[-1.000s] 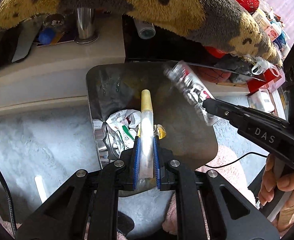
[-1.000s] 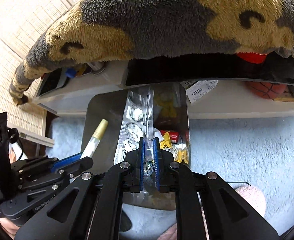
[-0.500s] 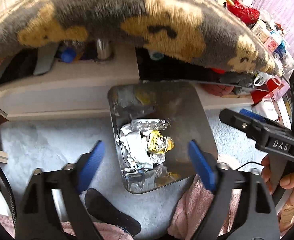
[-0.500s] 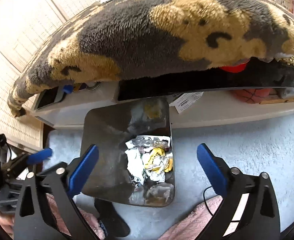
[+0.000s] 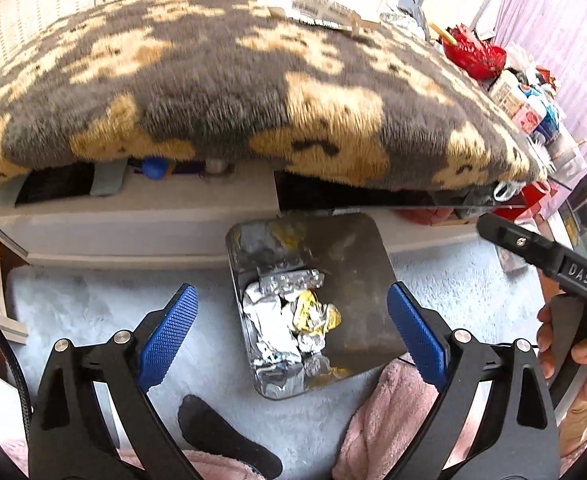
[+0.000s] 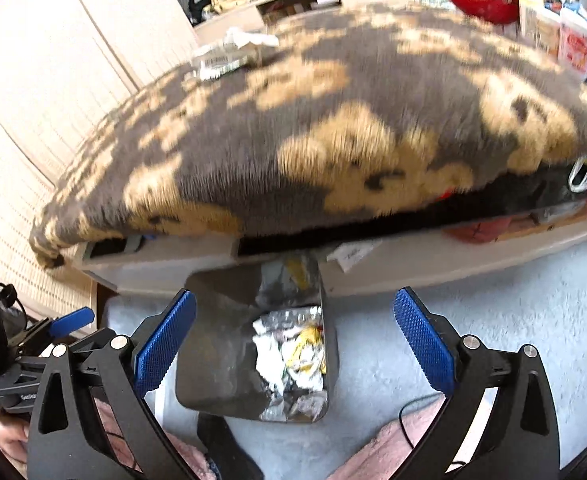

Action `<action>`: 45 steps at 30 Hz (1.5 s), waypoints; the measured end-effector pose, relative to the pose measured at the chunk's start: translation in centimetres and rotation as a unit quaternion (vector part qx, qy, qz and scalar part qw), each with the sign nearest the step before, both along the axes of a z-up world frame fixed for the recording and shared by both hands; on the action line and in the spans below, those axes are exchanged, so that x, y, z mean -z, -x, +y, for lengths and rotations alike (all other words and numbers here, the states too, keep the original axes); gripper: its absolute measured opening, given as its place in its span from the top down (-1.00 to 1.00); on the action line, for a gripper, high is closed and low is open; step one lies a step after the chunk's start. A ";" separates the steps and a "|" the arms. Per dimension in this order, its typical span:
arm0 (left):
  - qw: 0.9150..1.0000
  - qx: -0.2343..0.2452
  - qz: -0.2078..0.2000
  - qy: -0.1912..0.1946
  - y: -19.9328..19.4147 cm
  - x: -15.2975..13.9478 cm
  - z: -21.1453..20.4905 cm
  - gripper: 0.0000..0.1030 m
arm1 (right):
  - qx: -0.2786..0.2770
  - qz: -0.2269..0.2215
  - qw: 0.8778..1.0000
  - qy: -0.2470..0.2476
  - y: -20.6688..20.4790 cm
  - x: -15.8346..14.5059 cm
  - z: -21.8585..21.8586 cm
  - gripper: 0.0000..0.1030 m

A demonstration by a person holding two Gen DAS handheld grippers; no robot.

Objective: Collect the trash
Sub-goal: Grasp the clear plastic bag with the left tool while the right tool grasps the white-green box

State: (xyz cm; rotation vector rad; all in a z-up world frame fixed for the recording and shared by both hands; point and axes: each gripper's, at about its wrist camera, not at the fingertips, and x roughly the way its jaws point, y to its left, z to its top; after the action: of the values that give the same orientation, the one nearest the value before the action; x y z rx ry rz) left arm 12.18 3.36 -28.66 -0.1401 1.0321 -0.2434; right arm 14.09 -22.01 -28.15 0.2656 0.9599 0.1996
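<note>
Since a second ago, both grippers have released their trash and lifted: the left gripper (image 5: pixel 289 336) and right gripper (image 6: pixel 293 340) hang empty, spread wide. The wrappers (image 5: pixel 289 320) lie heaped along the bin's (image 5: pixel 357 248) left wall, so this drop looks finished.

Pale blue shaggy carpet (image 5: pixel 93 304) on floor. Low white shelf unit (image 5: pixel 141 216) under grey-and-tan plush blanket (image 5: pixel 221 80). Cream panelled wall (image 6: pixel 33 60) at left. Lilac curtain (image 5: pixel 553 12) at right. Bright daylight.
</note>
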 end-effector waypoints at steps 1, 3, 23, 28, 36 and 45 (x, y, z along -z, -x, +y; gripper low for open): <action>1.000 -0.002 -0.003 0.000 -0.2 -0.4 0.1 -0.76 | 0.001 -0.009 1.000 -0.001 -0.3 -0.8 -0.2 -0.93; 1.000 -0.002 -0.013 0.000 -1.0 -1.4 0.2 -0.75 | 0.000 -0.019 1.000 0.001 -0.9 -1.6 -0.1 -0.93; 0.995 -0.036 -0.072 -0.052 -15.1 -9.3 3.4 -0.84 | -0.056 -0.101 0.990 0.085 -15.1 -8.3 2.4 -0.93; 0.995 -0.044 -0.072 -0.051 -19.3 -10.1 4.1 -0.84 | -0.091 -0.109 0.986 0.090 -19.9 -8.3 3.8 -0.93; 0.995 -0.042 -0.068 -0.066 -25.5 -10.8 3.9 -0.84 | -0.145 -0.119 0.976 0.112 -25.5 -7.6 7.4 -0.73; 0.994 -0.027 -0.067 -0.080 -30.1 -10.5 2.3 -0.84 | -0.190 -0.055 0.974 0.111 -29.2 -4.0 9.0 -0.36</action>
State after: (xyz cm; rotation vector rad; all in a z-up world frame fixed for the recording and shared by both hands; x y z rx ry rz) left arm 42.27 5.63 -18.19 -0.0065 0.9087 -0.1186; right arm 43.31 -13.05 -24.19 -0.1369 0.9074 0.4498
